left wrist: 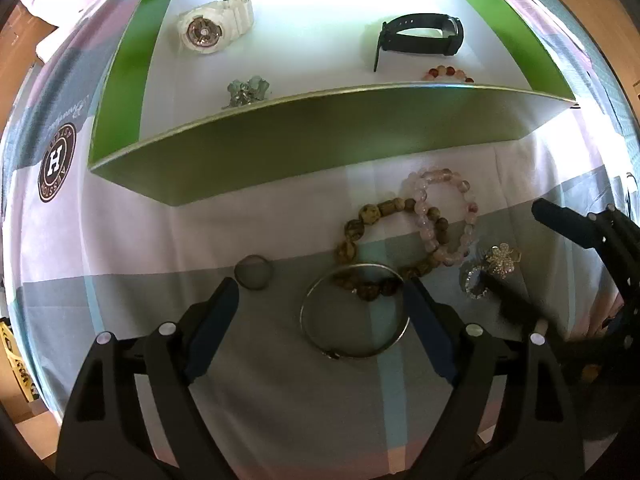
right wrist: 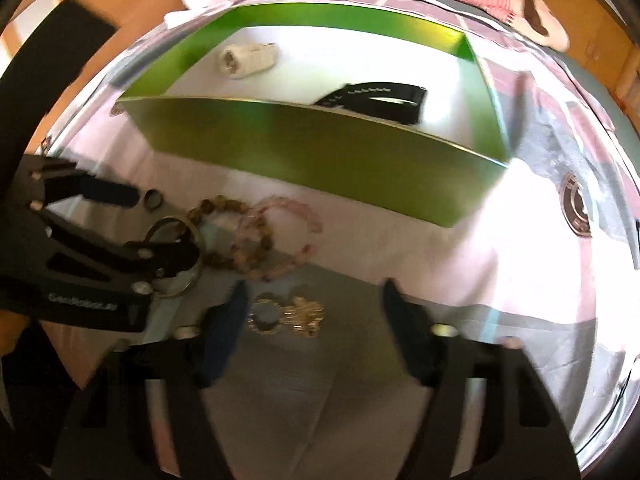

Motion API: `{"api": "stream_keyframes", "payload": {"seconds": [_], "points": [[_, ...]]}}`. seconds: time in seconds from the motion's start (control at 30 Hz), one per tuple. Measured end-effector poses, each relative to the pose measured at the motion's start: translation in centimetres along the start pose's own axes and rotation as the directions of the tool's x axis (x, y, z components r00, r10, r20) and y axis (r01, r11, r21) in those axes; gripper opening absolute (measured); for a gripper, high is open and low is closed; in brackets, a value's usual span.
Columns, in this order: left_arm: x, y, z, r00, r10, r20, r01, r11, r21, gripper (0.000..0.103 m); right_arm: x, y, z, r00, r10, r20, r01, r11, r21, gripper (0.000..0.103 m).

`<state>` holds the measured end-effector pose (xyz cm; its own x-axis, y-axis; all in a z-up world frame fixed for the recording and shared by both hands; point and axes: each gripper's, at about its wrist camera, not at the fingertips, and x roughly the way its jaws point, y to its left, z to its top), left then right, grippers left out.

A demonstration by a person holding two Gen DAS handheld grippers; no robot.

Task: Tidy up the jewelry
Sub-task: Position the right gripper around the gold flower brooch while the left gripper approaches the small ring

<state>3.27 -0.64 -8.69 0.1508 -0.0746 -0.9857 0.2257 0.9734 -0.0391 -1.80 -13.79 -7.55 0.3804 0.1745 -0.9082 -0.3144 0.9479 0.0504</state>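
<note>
Left wrist alone shows red bead bracelet (left wrist: 448, 73) inside green box (left wrist: 280, 136).

Box (left wrist: 280, 152): green walls, white floor
Watches: white (left wrist: 216, 26); black (left wrist: 420, 36)
Bangle (left wrist: 354, 312): silver
Bead bracelets: mottled brown (left wrist: 372, 216); pale pink (left wrist: 448, 216)

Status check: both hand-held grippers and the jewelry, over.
Left hand-held gripper open over silver bangle. Right hand-held gripper open around flower brooch. Bead bracelets overlap the bangle.

Both grippers, the left gripper (left wrist: 320, 292) and the right gripper (right wrist: 314, 296), are matte black plastic with slotted arms. Dark blue pads line the fingers (left wrist: 214, 326), silver round screws mark the joints, and small white lettering runs along the left one's side.
</note>
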Motion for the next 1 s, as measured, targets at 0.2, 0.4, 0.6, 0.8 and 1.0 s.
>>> {"api": "stream_keyframes", "payload": {"seconds": [0.2, 0.4, 0.6, 0.8, 1.0], "points": [[0.4, 0.2, 0.1, 1.0, 0.0, -0.002, 0.0, 1.0, 0.001, 0.084, 1.2, 0.5, -0.5, 0.999, 0.018, -0.044, -0.019, 1.0, -0.017, 0.046], [0.2, 1.1, -0.6, 1.0, 0.006, 0.0, -0.006, 1.0, -0.001, 0.084, 0.7, -0.2, -0.2, 0.999, -0.031, -0.01, 0.031, 0.999, 0.007, 0.025], [0.1, 1.4, -0.2, 1.0, -0.002, -0.009, 0.002, 1.0, -0.001, 0.084, 0.7, -2.5, -0.3, 0.998, -0.056, -0.006, 0.056, 0.993, 0.1, 0.025], [-0.1, 0.6, -1.4, 1.0, 0.029, 0.006, -0.029, 0.999, 0.021, 0.084, 0.1, -2.8, -0.5, 0.998, -0.061, 0.013, 0.059, 0.991, 0.117, 0.025], [-0.5, -1.1, -2.1, 0.994, 0.101, 0.052, -0.104, 0.993, 0.063, 0.084, -0.4, -3.1, -1.1, 0.998, -0.064, 0.011, 0.062, 0.991, 0.12, 0.025]]}}
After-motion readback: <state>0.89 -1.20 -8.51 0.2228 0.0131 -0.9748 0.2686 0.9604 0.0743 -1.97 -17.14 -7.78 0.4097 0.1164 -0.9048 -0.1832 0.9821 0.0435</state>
